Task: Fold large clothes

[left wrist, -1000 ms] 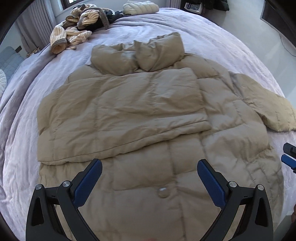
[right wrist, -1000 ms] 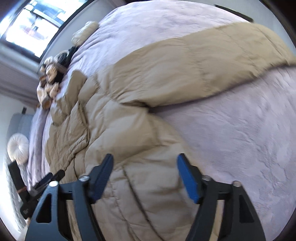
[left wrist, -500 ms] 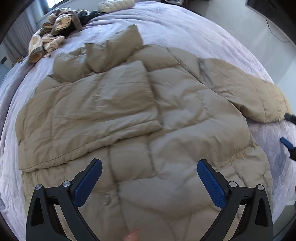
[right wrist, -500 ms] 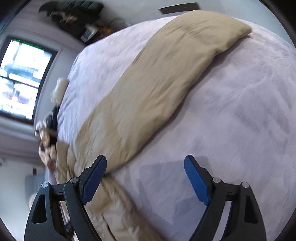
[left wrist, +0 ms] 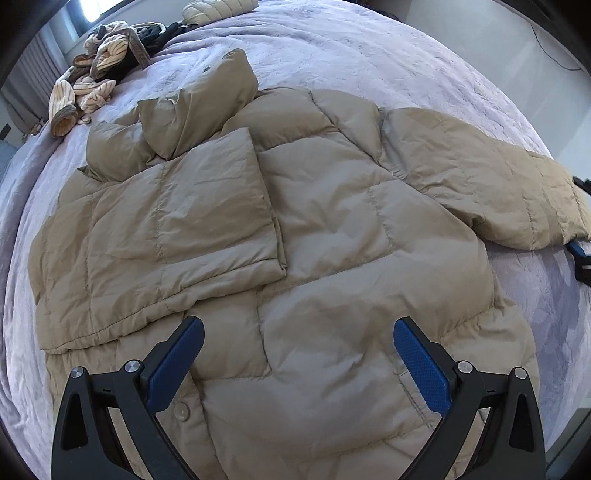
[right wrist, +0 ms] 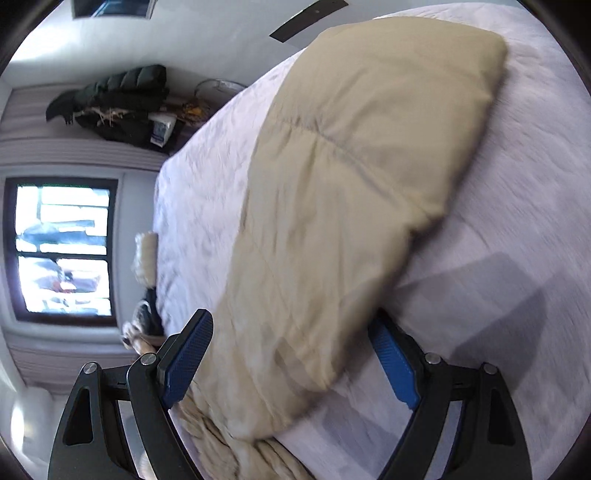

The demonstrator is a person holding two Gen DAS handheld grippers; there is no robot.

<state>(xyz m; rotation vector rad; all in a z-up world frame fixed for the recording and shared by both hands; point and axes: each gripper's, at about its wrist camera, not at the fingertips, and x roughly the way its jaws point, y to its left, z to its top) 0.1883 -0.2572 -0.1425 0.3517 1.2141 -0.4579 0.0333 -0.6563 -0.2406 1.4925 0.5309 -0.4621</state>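
A: Start at the far left. What lies there?

B: On the bed [left wrist: 369, 48], up in the far left corner, there's a heap of striped clothes [left wrist: 88, 92] with dark things mixed in, and a pale quilted bundle [left wrist: 218, 9] just past it. Both are well apart from the jacket.

A: And the jacket itself?

B: The tan puffer jacket [left wrist: 332, 258] is spread flat across the middle of the bed. Its left sleeve [left wrist: 177, 229] is folded in across the chest, and the collar [left wrist: 199, 110] is bunched up above it. Low down near the left pad there's a round snap [left wrist: 181, 410].

A: The left gripper?

B: The left gripper [left wrist: 295, 362] hangs over the lower part of the jacket, pointing steeply down. Its blue pads are wide apart with nothing between them.

A: Further right?

B: The other sleeve [left wrist: 498, 192] lies stretched out to the right, onto the bedcover. At its cuff, the right gripper [right wrist: 291, 354] has been spreading its jaws, and they now stand wide either side of the sleeve end [right wrist: 332, 221]. The sleeve lies between the pads, but I see no squeeze on the fabric, though that view is blurred.

A: Anything behind it?

B: A window [right wrist: 62, 251] and a dark coat [right wrist: 114, 96] piled by the wall.
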